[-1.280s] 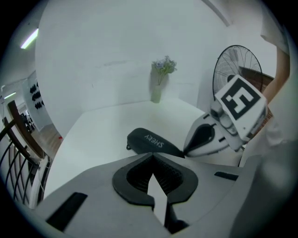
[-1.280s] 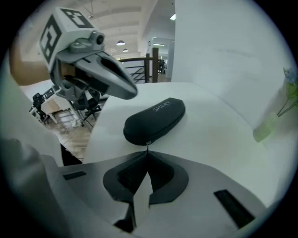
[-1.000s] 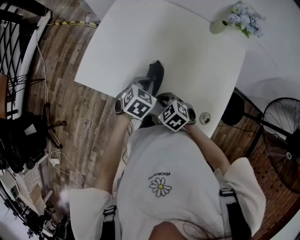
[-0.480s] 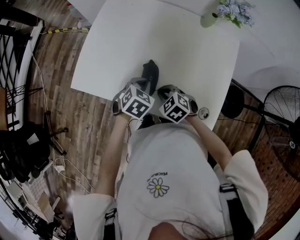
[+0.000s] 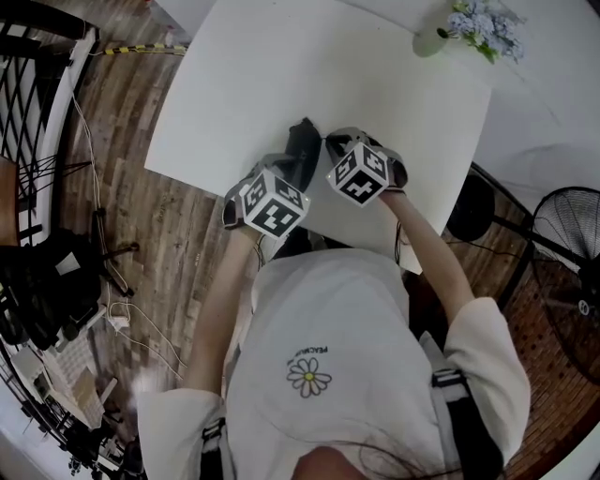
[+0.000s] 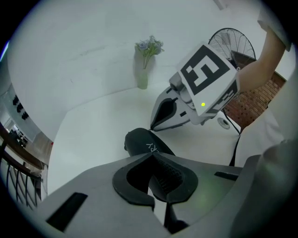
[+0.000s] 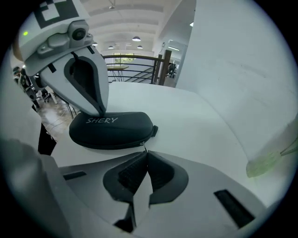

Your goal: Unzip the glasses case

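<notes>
A black zipped glasses case (image 5: 302,148) lies on the white table (image 5: 375,75) near its front edge; white "SHERY" print shows on its lid (image 7: 111,128). My left gripper (image 5: 296,172) is shut, and its tips rest on top of the case's near end (image 6: 144,145). My right gripper (image 7: 146,152) stands at the case's right side, by the far end, shut on the thin metal zipper pull (image 7: 144,147). In the head view the right gripper (image 5: 330,141) is beside the case. The case's halves still lie together along the seam.
A green vase with pale flowers (image 5: 473,28) stands at the table's far right corner. A floor fan (image 5: 567,253) is off the table's right side. The person's body is close behind the front edge. A railing (image 7: 135,62) lies beyond the table.
My right gripper has slid away from the person along the case's right side, from the near end to the far end. The left gripper has stayed on the case.
</notes>
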`<action>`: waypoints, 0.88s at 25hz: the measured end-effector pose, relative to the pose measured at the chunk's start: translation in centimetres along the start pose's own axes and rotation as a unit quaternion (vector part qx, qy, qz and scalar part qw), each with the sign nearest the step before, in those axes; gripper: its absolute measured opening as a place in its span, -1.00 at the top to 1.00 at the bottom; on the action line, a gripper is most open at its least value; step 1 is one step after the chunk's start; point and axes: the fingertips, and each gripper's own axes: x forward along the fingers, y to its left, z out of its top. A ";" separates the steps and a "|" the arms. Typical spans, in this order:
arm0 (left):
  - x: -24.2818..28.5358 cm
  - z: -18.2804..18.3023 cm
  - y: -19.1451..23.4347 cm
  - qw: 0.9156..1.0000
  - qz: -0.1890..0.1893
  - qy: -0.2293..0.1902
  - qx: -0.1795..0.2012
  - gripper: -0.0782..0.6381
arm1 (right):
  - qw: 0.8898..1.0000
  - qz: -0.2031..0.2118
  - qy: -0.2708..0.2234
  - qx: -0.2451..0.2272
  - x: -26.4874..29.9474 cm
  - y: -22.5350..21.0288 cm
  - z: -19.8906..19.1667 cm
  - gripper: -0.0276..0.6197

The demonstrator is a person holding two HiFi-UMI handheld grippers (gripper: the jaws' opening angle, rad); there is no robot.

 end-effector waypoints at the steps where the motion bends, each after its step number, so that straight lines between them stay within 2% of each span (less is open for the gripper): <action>1: 0.0 0.0 0.0 1.000 -0.001 0.002 0.000 0.75 | 1.000 0.001 -0.001 -0.007 0.3 -0.4 0.1 0.89; 5: 0.1 0.1 -0.2 1.000 0.001 0.012 0.002 0.75 | 1.000 0.008 -0.007 -0.012 1.1 -1.3 0.6 0.89; 8: -0.1 0.1 0.0 1.000 -0.007 -0.003 -0.012 0.75 | 1.000 0.007 0.002 -0.014 1.0 -1.2 0.2 0.89; 11: -0.7 0.5 1.6 0.999 0.017 -0.030 -0.033 0.74 | 1.000 -0.001 0.027 -0.015 0.0 -1.6 -1.7 0.90; 13: -1.2 1.3 2.0 0.997 0.032 -0.042 -0.048 0.74 | 0.999 0.015 0.034 0.004 -1.5 -0.8 -3.2 0.90; 18: -0.9 2.6 -0.9 0.998 0.014 -0.049 -0.042 0.74 | 0.997 0.073 0.027 0.030 -4.7 5.5 -3.8 0.90; 22: 0.1 1.4 -2.4 1.000 0.012 -0.020 -0.021 0.74 | 0.994 0.109 0.012 0.002 -5.3 10.5 -2.9 0.90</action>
